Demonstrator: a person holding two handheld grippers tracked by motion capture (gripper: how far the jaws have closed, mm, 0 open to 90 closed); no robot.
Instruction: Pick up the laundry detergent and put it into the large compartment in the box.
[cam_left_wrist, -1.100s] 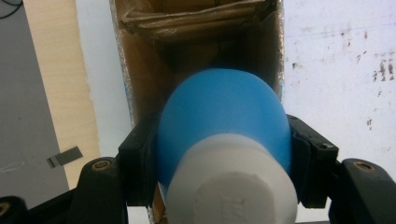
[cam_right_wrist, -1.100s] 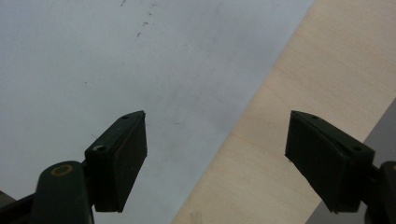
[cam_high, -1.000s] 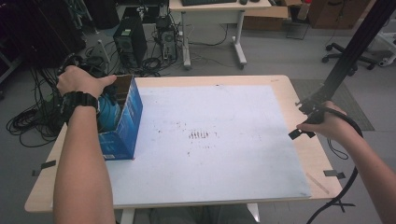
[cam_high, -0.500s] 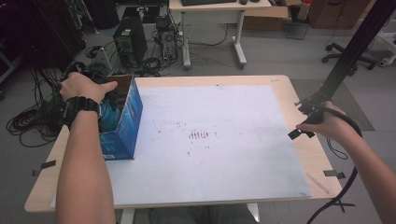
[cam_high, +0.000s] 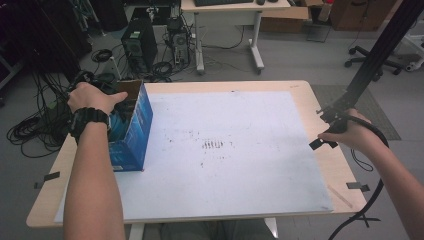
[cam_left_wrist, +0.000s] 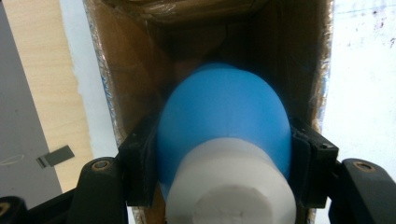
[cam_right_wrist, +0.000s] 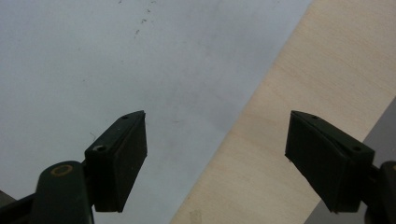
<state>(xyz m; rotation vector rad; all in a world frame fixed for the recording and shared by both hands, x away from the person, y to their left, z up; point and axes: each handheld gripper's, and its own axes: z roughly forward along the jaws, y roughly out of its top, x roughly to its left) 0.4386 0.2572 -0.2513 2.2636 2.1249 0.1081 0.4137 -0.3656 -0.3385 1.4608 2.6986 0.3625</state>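
Left gripper view looks straight down into an open cardboard box (cam_left_wrist: 140, 70), and between the two black jaws of the left gripper (cam_left_wrist: 224, 172) sits a blue, rounded object with a white neck or cap (cam_left_wrist: 224, 140), possibly a bulb or a bottle, though its exact kind cannot be told. The jaws are clamped on its blue flanks, one on each side, with the white end nearest the camera and the blue dome pointing ahead into the box. The object nearly spans the box's inner width, so the likeliest trouble is a jaw or the dome catching on the brown walls just beside the gripper, which could tip or drag the box. From the high view the blue-sided box (cam_high: 132, 130) stands tall and narrow under the left hand (cam_high: 92, 97), close to the table edge (cam_high: 60, 165), so a sideways tug could topple it. The curved surface may also slip from the pads if the grip eases, dropping the object deeper. The right gripper (cam_right_wrist: 215, 158) is spread wide with nothing between its jaws, above the white mat (cam_right_wrist: 93, 60) and bare wood, well apart from the box and unable to steady it.
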